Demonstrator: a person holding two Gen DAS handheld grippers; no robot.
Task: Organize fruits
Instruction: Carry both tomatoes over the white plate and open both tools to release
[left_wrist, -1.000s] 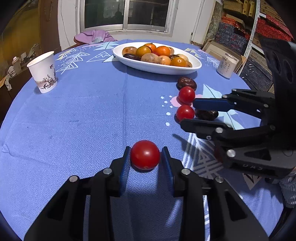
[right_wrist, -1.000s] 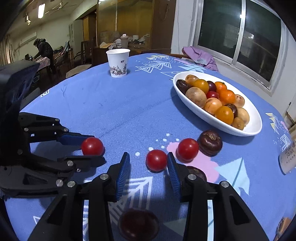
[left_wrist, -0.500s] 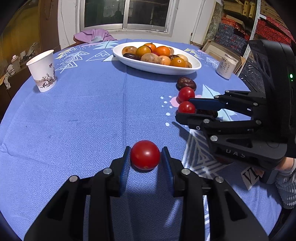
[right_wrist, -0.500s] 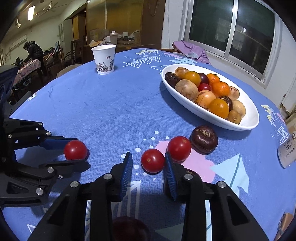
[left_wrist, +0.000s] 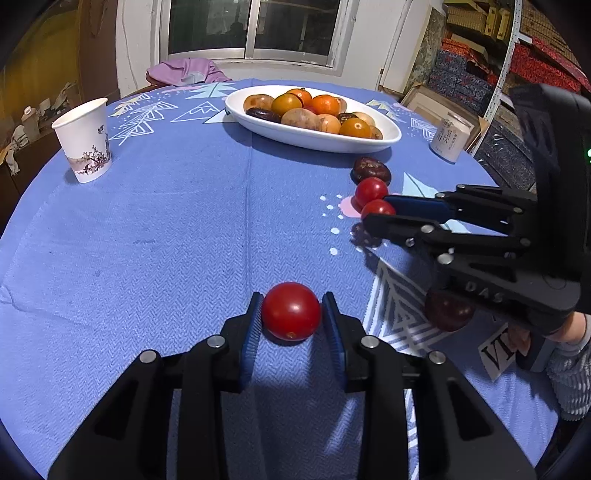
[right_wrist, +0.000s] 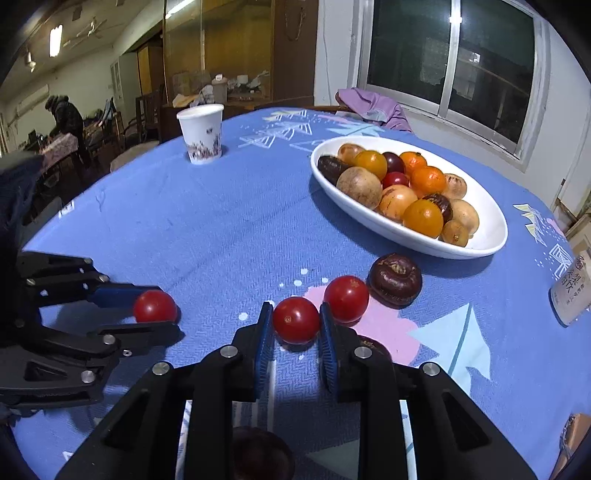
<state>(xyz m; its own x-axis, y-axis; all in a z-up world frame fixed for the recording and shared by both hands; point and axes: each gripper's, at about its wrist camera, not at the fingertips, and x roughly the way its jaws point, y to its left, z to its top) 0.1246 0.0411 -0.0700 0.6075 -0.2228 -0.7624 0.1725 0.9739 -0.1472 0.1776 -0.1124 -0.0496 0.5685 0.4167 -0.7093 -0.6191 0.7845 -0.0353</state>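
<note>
left gripper clamped on tomato | right gripper clamped on second tomato | both on tablecloth

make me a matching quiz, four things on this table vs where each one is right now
Things:
1. paper cup
2. white dish
3. tomato in the left claw
4. wrinkled dark fruit

Places:
a. beside the dish, next to a loose tomato
b. between blue pads, on the cloth
c. standing alone, far from the fruit
d. holding mixed orange, brown and dark fruit

Pairs: 1-c, 2-d, 3-b, 4-a
</note>
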